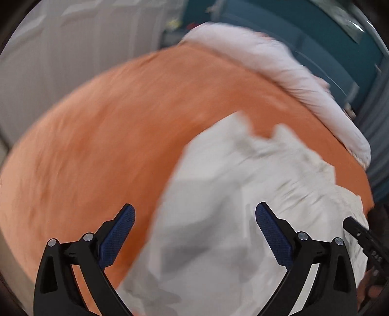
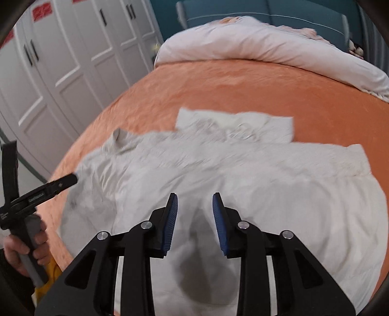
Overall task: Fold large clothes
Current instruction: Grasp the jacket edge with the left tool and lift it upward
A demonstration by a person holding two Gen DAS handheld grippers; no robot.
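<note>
I see the bed [image 2: 218, 82] filling most of both views, its orange velvety cover spreading bare and open to the left of the load and beyond it up to a rolled pale pink duvet [image 2: 255, 46] along the far edge. White panelled wardrobe doors [image 2: 60, 63] stand close off the bed's left side, and a teal headboard [image 2: 267, 9] sits behind the duvet. The white garment [image 2: 243, 175] lies spread on the near half of the bed, crumpled and soft with many small wrinkles, its long axis running side to side across my right view; a folded-looking flap reaches toward the duvet and a small corner pokes up at its left end. My left claw [image 1: 194, 233] hangs over the garment's left margin with its blue ribbed pads wide apart and nothing between them. My right claw [image 2: 194, 218] hovers above the garment's middle, jaws apart by a narrower gap, gripping nothing. Motion blur hides the finer seams.
</note>
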